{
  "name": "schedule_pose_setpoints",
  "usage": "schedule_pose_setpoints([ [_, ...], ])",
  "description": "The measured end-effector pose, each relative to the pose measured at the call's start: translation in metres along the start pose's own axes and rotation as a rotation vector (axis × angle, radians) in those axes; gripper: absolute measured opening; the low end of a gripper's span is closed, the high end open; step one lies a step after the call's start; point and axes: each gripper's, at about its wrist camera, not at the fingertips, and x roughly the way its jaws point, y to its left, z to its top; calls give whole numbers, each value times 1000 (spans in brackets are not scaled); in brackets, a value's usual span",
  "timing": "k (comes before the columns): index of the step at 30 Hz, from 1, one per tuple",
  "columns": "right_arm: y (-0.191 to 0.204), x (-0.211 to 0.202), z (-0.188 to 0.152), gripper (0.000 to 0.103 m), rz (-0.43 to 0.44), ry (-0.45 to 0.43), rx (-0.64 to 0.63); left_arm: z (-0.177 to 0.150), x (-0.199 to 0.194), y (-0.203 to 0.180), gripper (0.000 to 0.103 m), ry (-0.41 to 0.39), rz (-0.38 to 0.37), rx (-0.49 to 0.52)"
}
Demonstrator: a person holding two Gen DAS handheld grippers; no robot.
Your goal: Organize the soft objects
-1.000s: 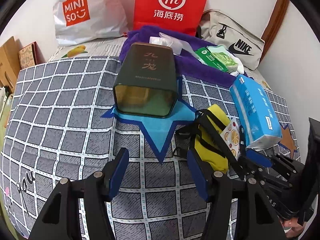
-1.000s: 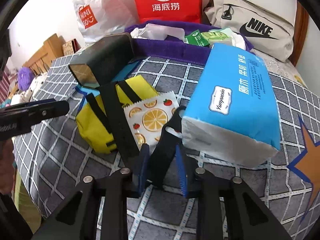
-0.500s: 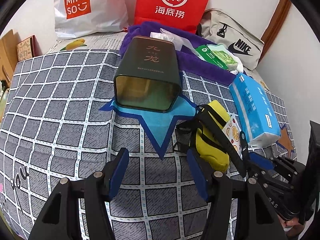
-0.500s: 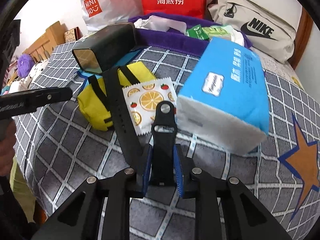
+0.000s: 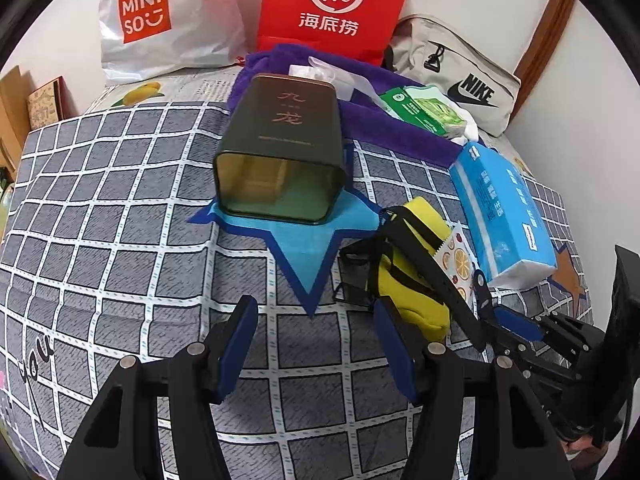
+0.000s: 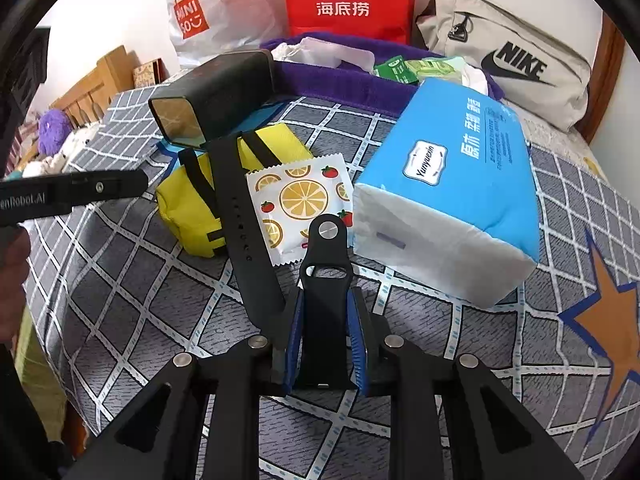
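My right gripper [image 6: 326, 316] is shut on the short half of a black watch strap [image 6: 324, 272], whose free end points at a fruit-print sachet [image 6: 300, 200]. The long strap half [image 6: 244, 232] lies across a yellow pouch [image 6: 180, 200]. A blue tissue pack [image 6: 452, 184] lies just right of them. My left gripper [image 5: 314, 320] hangs open over the checked bedspread with nothing between its fingers. Ahead of it a dark green tin [image 5: 280, 160] lies on its side, and the yellow pouch [image 5: 408, 284] is beside its right finger. The right gripper [image 5: 500, 316] shows at the right.
A purple towel [image 5: 400, 132] with a green wipes pack [image 5: 424, 110] lies behind the tin. A white Miniso bag [image 5: 160, 20], a red paper bag [image 5: 332, 4] and a beige Nike bag [image 5: 460, 80] stand along the wall. The bed edge drops off at the left.
The right gripper has drawn back slightly with the short strap half, so its end now sits just clear of the tissue pack. The left gripper has stayed open in place.
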Motion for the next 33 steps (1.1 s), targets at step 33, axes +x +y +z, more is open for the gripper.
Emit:
schedule_pose_setpoints([
  [33,4,-3,-8,23,-16,-62,-6,-4,-9,-15,58,-12,-49,44],
])
